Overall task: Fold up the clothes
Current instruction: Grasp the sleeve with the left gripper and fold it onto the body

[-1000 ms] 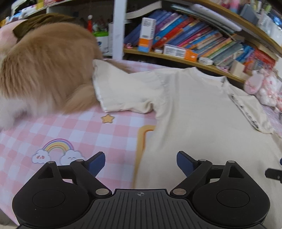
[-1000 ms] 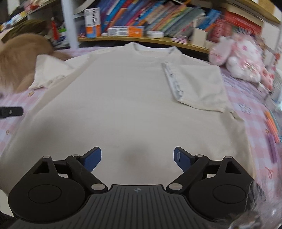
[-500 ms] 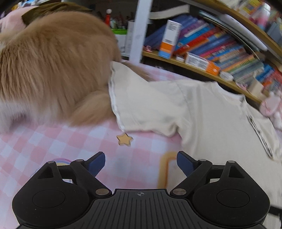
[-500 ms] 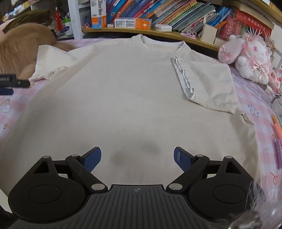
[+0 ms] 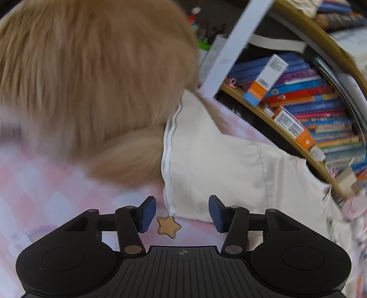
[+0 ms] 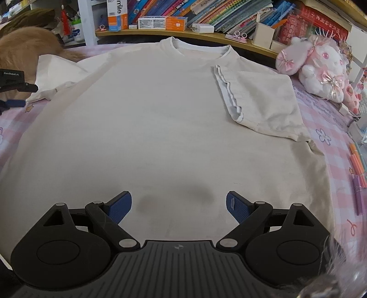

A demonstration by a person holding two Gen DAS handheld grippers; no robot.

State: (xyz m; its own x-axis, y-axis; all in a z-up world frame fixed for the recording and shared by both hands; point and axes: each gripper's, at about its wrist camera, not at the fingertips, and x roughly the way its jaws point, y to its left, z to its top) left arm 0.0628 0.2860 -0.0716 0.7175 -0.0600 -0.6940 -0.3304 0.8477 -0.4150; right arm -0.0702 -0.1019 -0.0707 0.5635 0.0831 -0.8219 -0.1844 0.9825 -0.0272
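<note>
A cream T-shirt (image 6: 156, 128) lies flat and face up on a pink checked cloth (image 6: 330, 146), collar toward a curved wooden shelf of books (image 6: 206, 13). The shirt's sleeve on the right side of the right wrist view (image 6: 259, 107) is folded inward onto the body, its white-striped cuff lying on the chest area. The other sleeve (image 5: 206, 160) is spread outward, unfolded, its striped hem running just beside a tan furry animal (image 5: 91, 80) that lies on the cloth; whether fur actually rests on the hem cannot be settled, as the left wrist view is blurred there. The left gripper (image 5: 182, 213) is low over the cloth at the lower corner of that spread sleeve, fingers parted and grasping nothing: one blue pad (image 5: 146, 214) is over the pink cloth, the other over the sleeve's lower edge, with a printed tan star (image 5: 169, 227) between them. In the right wrist view its tip appears at the far left edge, near the sleeve. The right gripper (image 6: 179, 206) is over the lower body of the shirt, fingers spread wide and empty, two faint shadows on the fabric between them. A pink and white plush toy (image 6: 314, 66) sits beside the folded sleeve. Coloured pens (image 6: 357, 165) lie on the cloth near the shirt's right edge.
</note>
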